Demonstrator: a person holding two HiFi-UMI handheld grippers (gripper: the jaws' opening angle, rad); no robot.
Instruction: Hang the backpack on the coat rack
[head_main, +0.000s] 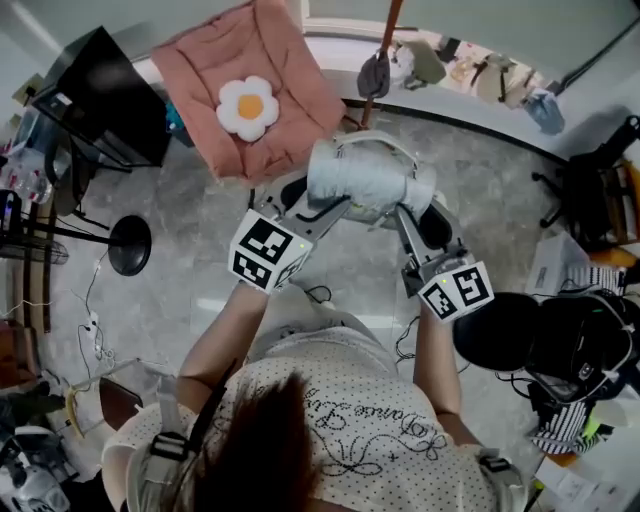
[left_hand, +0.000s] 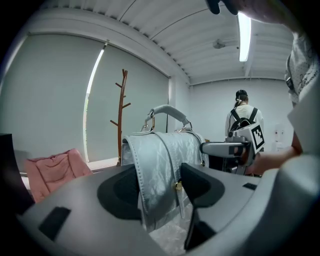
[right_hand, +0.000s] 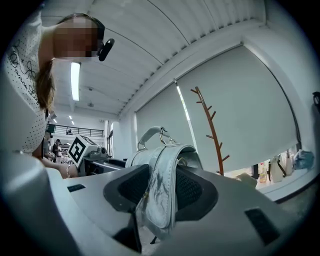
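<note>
Left gripper (left_hand: 160, 190) is clenched on the left side of the grey backpack (head_main: 360, 180), flap edge and strap pinched between its pads, with a pink cushion (head_main: 290, 60) further left in head view. Backpack hangs clear of the floor (head_main: 200, 270), carried between the two tools with its top handle up, and right gripper (right_hand: 160, 187) is clamped on a strap at its right side. Wooden coat rack (head_main: 392, 25) stands beyond by the window blind, well apart from the bag, bag not on it yet
</note>
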